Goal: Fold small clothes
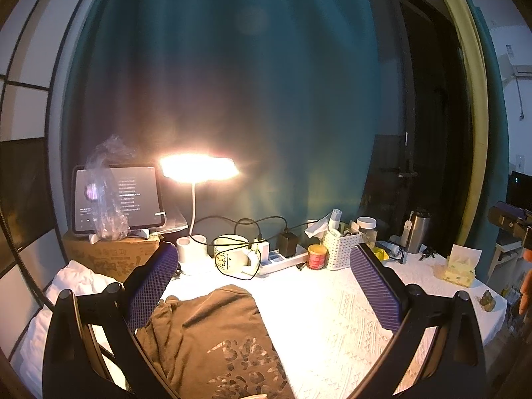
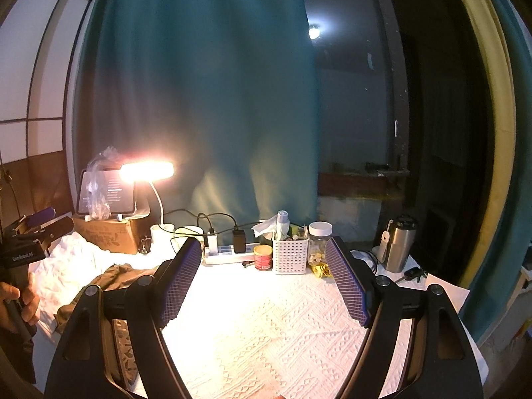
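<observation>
A brown garment with a pale print (image 1: 212,335) lies on the white textured tablecloth (image 1: 332,316), at the lower middle of the left wrist view. My left gripper (image 1: 262,266) is open and empty, held above the garment's far edge. In the right wrist view the brown garment (image 2: 109,276) shows at the left, partly hidden behind the left finger. My right gripper (image 2: 264,266) is open and empty over bare tablecloth (image 2: 266,332), to the right of the garment. The left gripper's body (image 2: 26,242) shows at the far left, held by a hand.
Along the table's back stand a lit desk lamp (image 1: 199,168), a tablet (image 1: 116,196) on a cardboard box (image 1: 113,254), a mug (image 1: 231,256), a power strip (image 1: 282,259), a red can (image 1: 317,256), a white basket (image 1: 340,247), a steel flask (image 1: 417,232) and a tissue pack (image 1: 460,267). White cloth (image 1: 79,279) lies left.
</observation>
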### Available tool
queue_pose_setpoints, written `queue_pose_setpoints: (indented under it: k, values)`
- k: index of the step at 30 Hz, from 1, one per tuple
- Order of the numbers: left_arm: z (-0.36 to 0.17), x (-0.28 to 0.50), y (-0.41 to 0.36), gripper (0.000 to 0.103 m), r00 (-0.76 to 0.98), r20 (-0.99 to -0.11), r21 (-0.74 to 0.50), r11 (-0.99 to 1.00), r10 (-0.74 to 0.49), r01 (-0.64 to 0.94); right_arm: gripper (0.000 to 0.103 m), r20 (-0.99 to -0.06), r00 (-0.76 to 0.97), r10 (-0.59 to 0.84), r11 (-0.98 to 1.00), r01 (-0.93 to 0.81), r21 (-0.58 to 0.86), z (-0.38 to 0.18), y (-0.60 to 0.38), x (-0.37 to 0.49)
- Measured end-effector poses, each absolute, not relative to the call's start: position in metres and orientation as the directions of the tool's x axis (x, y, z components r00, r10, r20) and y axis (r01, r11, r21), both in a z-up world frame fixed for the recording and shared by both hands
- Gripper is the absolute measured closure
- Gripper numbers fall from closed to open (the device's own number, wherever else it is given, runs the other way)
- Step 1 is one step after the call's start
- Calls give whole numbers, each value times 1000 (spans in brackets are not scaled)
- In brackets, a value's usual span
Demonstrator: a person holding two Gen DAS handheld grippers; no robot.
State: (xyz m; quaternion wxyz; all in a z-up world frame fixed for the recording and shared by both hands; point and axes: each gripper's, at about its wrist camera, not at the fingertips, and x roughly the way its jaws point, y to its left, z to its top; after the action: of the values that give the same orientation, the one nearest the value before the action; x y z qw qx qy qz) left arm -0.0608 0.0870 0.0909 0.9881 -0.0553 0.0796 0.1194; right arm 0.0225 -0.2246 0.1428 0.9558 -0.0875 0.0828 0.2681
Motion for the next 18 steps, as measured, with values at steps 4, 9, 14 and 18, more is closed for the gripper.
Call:
queue_pose_setpoints:
  k: [4,9,14,18]
  values:
    - [91,-61,87,1,959,-170,-94,965,228,-246,23,-205,843,496,842,-526,-124,142,-225,22]
    - [92,-60,86,1,958,-173,-94,964,229,-247,23,-205,845,494,843,-523,-125,142,-224,23]
    - [92,-60,84,1,958,-175,-88,966,227,-244,23,-206,847,490,846,-519,-122,141,-225,23]
    - [91,-60,84,1,957,-176,-88,965,228,-247,23,-205,849,488,847,-517,-126,141,-225,22]
